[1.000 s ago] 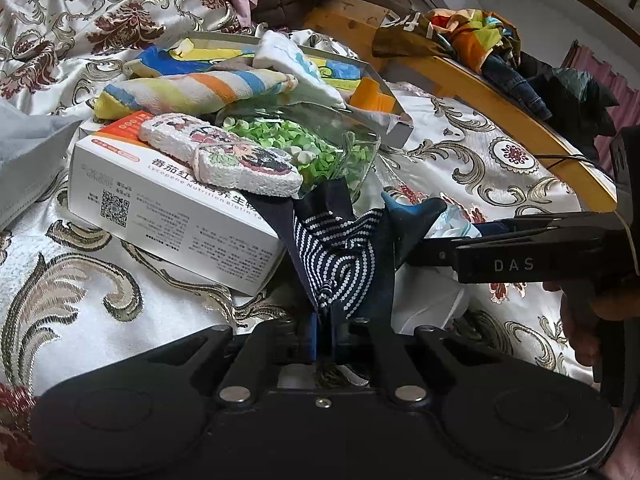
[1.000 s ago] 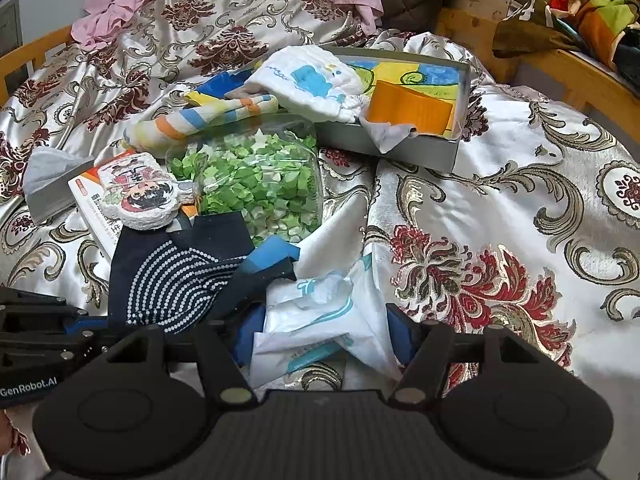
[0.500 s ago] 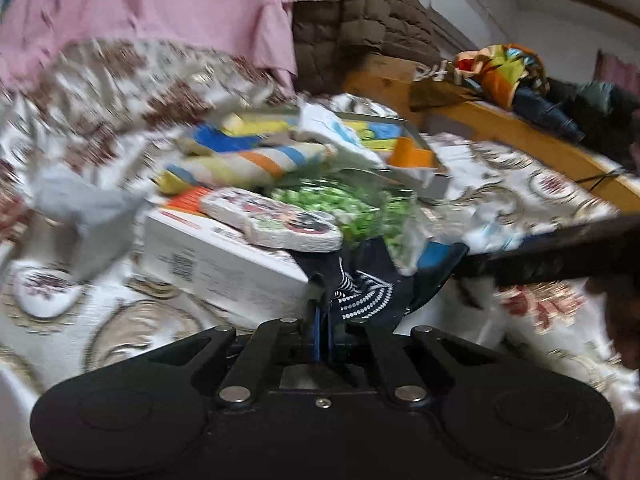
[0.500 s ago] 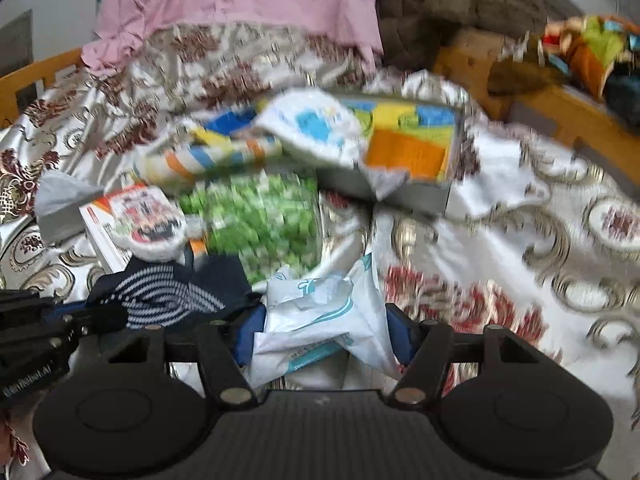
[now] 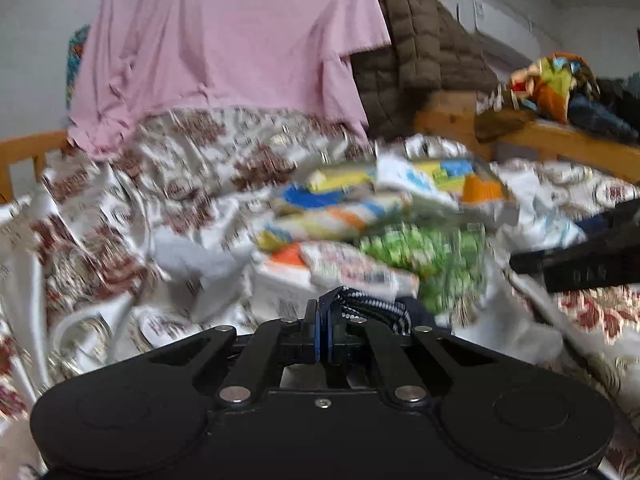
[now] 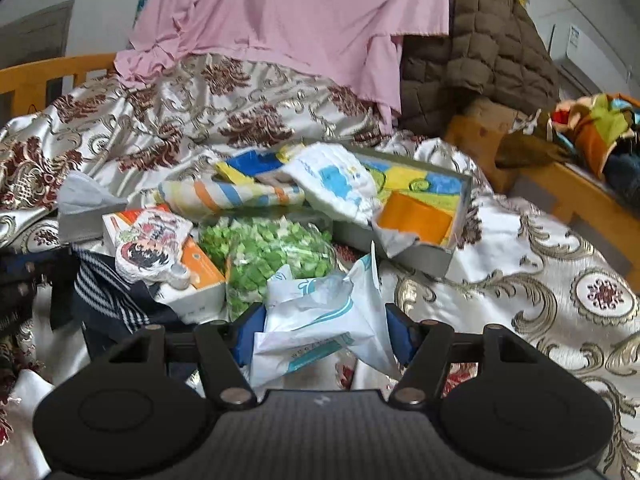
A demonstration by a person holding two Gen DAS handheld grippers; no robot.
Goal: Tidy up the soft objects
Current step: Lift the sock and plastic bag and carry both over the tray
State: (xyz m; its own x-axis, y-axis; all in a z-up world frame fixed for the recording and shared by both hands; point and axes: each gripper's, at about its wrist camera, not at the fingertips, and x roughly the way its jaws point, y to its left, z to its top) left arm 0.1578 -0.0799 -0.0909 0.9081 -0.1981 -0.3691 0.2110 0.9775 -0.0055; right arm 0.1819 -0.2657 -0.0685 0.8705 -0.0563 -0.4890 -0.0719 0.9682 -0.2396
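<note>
My left gripper (image 5: 324, 312) has its fingers pinched tight on a navy sock with white dotted stripes (image 5: 370, 308), which bunches just past the tips toward 1 o'clock; in the right wrist view the same sock (image 6: 108, 292) hangs at 9 o'clock beside the orange-and-white box (image 6: 200, 276). My right gripper (image 6: 324, 332) holds a white and teal plastic packet (image 6: 320, 320) between its blue fingers (image 6: 250, 330), spread fairly wide around it, the packet crumpled and standing up toward 12 o'clock. Straight beyond it lies a clear bag of green pieces (image 6: 272, 248) on the patterned bedspread (image 6: 520, 272). A cartoon-printed pouch (image 6: 154, 240) rests on the box at 10 o'clock. Further at 12 o'clock a striped rolled cloth (image 6: 236, 196) leans by an open grey box (image 6: 448, 248), where a white and blue padded item (image 6: 336, 184) drapes over the rim. The left wrist view is blurred.
</note>
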